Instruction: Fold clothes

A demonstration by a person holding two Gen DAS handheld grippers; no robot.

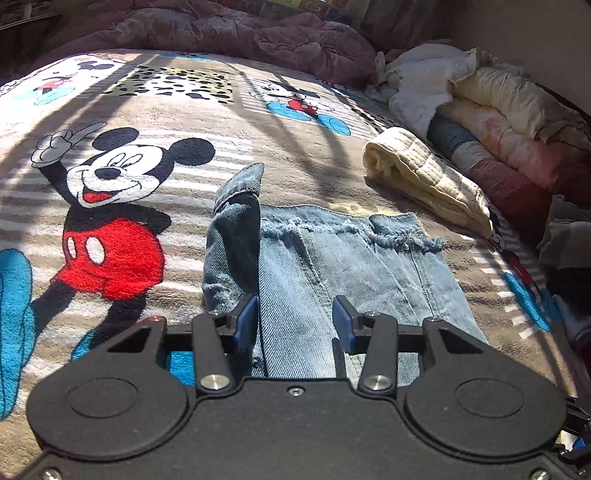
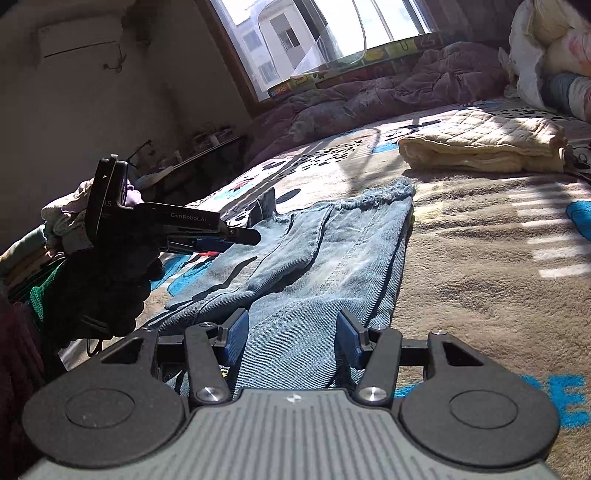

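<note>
Where sunlight stripes it, a cartoon-mouse blanket [image 1: 122,110] covers the bed, a mauve quilt [image 1: 258,33] heaped along its far edge and rolled bedding [image 1: 509,110] along its right edge. Jeans [image 1: 332,266], pale denim with frayed hems, lie mid-blanket, one leg doubled back with its hem standing up; a folded cream pad [image 1: 424,177] lies near the right edge. Left gripper [image 1: 294,319] and right gripper [image 2: 291,334]: blue pads spread, astride the denim, pinching nothing.
</note>
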